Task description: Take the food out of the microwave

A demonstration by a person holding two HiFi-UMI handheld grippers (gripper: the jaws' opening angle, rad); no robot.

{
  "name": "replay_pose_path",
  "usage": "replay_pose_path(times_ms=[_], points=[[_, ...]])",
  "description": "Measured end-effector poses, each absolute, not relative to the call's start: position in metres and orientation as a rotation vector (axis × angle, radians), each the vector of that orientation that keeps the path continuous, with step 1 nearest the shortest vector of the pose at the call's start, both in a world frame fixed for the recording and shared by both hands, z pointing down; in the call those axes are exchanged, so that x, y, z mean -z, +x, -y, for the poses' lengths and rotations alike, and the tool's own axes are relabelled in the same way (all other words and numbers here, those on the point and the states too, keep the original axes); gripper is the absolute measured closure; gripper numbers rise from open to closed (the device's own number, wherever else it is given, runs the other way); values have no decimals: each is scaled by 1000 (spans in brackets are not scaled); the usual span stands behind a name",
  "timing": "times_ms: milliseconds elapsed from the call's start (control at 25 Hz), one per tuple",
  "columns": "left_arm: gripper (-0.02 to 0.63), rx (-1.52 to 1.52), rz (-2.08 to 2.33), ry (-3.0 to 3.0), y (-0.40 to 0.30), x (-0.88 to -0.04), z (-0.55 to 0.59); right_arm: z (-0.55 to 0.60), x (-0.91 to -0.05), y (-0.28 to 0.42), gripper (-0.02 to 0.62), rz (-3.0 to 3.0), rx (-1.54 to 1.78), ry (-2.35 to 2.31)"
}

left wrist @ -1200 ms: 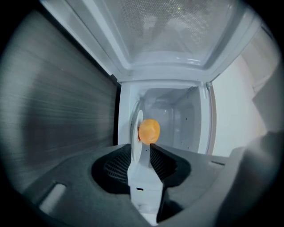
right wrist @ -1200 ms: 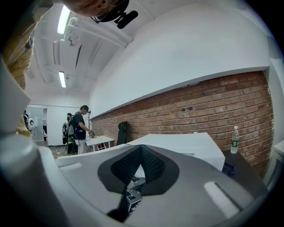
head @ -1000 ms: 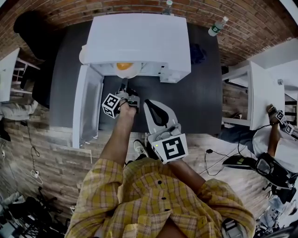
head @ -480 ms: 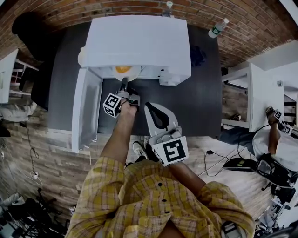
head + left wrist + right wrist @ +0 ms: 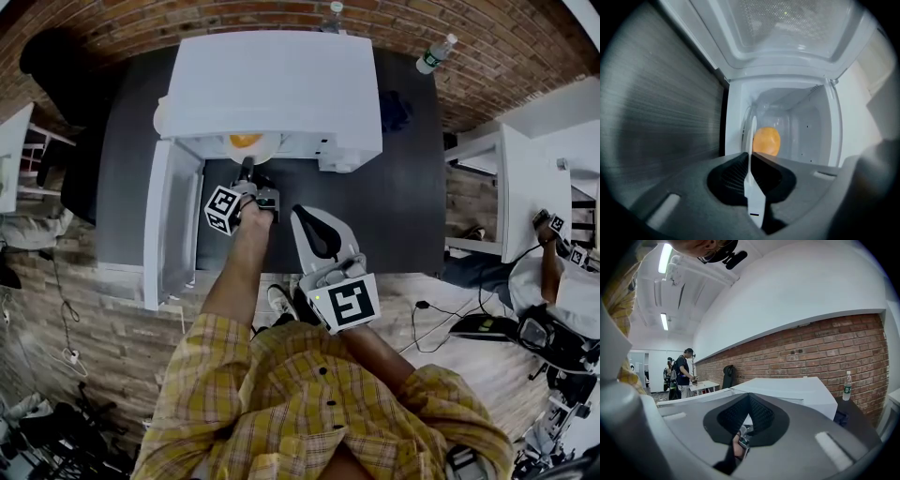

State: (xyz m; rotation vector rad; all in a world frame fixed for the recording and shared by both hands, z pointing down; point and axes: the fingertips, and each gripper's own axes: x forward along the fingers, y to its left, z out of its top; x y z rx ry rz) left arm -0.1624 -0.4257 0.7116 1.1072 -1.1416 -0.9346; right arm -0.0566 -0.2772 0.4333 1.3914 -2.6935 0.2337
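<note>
The white microwave (image 5: 277, 84) stands on the dark table (image 5: 403, 197) with its door (image 5: 173, 220) swung open to the left. Inside, an orange piece of food (image 5: 246, 140) lies on a white plate (image 5: 265, 148). My left gripper (image 5: 247, 169) reaches into the opening. Its jaws have just been closing and now pinch the plate's rim. In the left gripper view the plate (image 5: 752, 136) stands edge-on between the jaws, with the orange food (image 5: 766, 140) behind it. My right gripper (image 5: 302, 211) hangs back over the table's front edge, shut and holding nothing.
A water bottle (image 5: 437, 53) and a dark cloth (image 5: 396, 108) lie on the table right of the microwave. A white desk (image 5: 520, 192) stands at the right, where another person's arm (image 5: 551, 262) works. In the right gripper view, people (image 5: 684, 373) stand far off by a table.
The left gripper's fingers have drawn together on the plate's rim at the microwave's opening. Neither hand has shifted noticeably.
</note>
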Motion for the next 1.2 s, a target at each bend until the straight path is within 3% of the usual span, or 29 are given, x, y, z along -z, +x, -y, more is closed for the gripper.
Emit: replay_pose_path(times_ms=[1200], points=[[592, 924, 1070, 1146, -162, -629, 337, 241, -424, -50, 595, 2682, -237, 1505]])
